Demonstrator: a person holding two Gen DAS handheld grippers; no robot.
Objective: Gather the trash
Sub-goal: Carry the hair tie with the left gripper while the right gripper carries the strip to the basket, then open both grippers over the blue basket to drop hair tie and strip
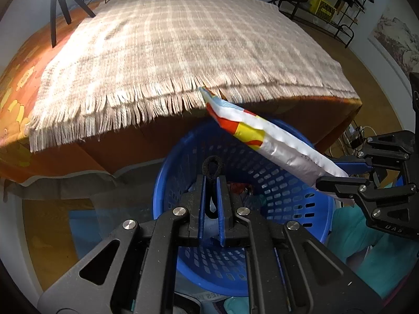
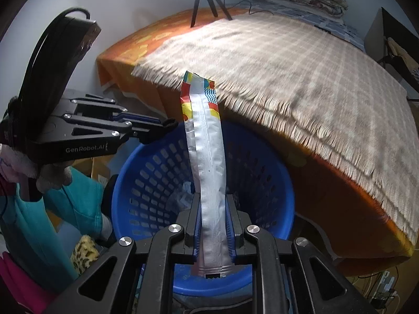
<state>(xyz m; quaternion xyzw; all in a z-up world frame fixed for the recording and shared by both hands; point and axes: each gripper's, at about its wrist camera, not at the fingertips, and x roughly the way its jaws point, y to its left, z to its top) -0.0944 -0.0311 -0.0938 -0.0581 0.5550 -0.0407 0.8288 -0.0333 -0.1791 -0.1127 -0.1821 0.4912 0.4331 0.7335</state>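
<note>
Both jaws are clamping: right gripper pinching a snack wrapper above the blue basket, left gripper pinching a black loop.

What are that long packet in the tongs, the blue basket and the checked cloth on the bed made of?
The packet looks like thin foil-lined plastic film: silvery, crinkled, with a printed glossy end and a crimped seam. The blue basket looks like moulded plastic, smooth with rows of punched slots. The checked cloth appears woven, perhaps wool or cotton, matte with a loose fringe along its edge.
</note>
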